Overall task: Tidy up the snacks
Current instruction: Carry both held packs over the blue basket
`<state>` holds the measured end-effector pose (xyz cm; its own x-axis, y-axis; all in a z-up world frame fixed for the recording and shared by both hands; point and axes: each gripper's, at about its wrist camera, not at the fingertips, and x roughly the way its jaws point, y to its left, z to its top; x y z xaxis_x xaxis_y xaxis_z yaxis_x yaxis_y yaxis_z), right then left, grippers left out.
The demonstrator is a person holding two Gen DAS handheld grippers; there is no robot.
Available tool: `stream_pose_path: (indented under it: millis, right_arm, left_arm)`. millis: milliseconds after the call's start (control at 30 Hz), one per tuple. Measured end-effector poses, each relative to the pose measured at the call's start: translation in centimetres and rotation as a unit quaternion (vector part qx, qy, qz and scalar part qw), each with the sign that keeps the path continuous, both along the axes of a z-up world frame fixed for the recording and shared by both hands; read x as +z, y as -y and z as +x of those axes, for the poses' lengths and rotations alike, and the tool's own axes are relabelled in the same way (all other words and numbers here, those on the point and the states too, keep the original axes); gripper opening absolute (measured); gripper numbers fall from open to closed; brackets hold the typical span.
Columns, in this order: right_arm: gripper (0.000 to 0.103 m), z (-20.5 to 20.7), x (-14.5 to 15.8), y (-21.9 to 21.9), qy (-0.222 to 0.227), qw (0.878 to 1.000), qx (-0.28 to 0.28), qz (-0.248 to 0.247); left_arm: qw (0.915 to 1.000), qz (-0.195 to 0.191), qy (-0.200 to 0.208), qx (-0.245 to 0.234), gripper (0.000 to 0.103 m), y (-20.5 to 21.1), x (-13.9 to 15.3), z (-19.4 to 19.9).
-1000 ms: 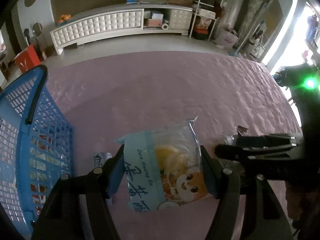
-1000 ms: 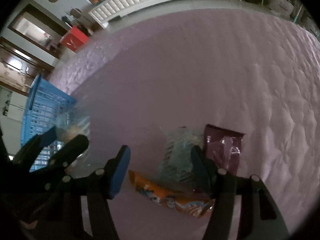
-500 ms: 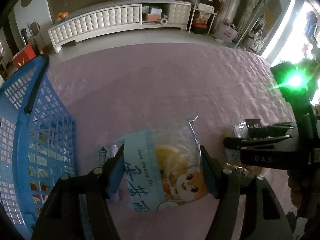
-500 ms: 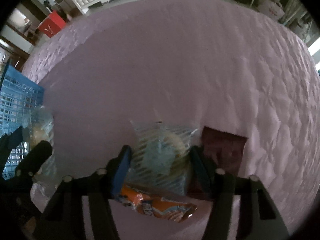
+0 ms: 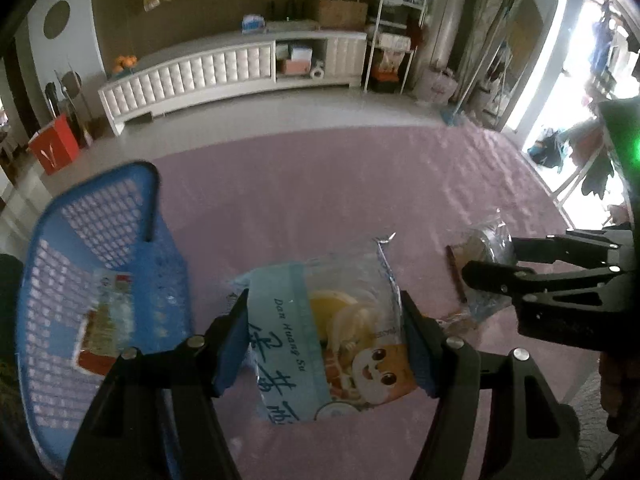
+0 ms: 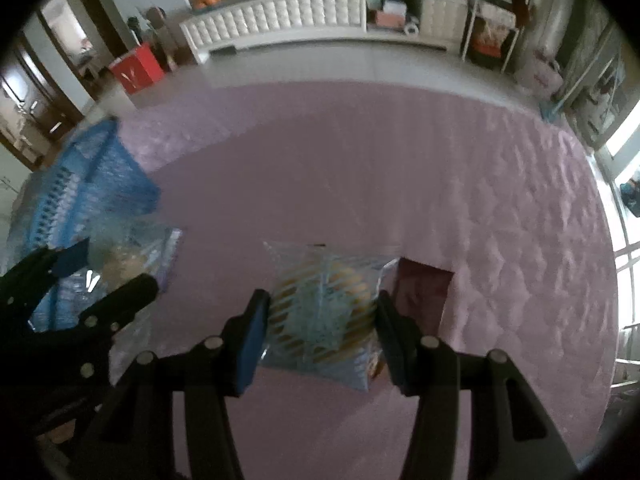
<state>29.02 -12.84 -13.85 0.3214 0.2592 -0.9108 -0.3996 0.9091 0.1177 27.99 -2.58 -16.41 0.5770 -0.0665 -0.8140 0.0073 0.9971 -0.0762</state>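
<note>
My left gripper [image 5: 324, 316] is shut on a clear snack packet with a blue band and a cartoon face [image 5: 332, 340], held above the pink quilt beside the blue basket [image 5: 108, 280]. My right gripper [image 6: 320, 312] is shut on a clear packet with blue stripes and round cakes [image 6: 324, 312], lifted off the quilt. That packet and gripper also show at the right of the left wrist view [image 5: 488, 248]. The basket shows at the left of the right wrist view [image 6: 88, 184], with the left gripper and its packet [image 6: 120, 256] in front of it.
The basket holds a snack packet with red and white print [image 5: 104, 320]. A dark maroon packet [image 6: 424, 292] lies on the quilt [image 6: 400, 168] right of my right gripper. A white cabinet [image 5: 224, 76] stands across the floor beyond the bed.
My right gripper has closed on the striped packet and lifted it off the orange packet. My left gripper has moved left with its packet, closer to the basket and higher.
</note>
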Motion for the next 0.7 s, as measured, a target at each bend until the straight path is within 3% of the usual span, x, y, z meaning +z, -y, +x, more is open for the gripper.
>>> stream_pose_path:
  millis: [267, 700]
  right_arm:
    - [0.057, -3.9, 5.5, -0.8, 0.053, 0.998, 0.016, 0.023]
    - [0.057, -8.6, 8.3, -5.2, 0.094, 0.993, 0.048, 0.060]
  left_arm:
    - [0.9988, 0.017, 0.045, -0.005, 0.066, -1.6, 5.2, -4.5]
    - [0.9958, 0.049, 0.077, -0.007, 0.066, -6.5, 9.1, -9.6]
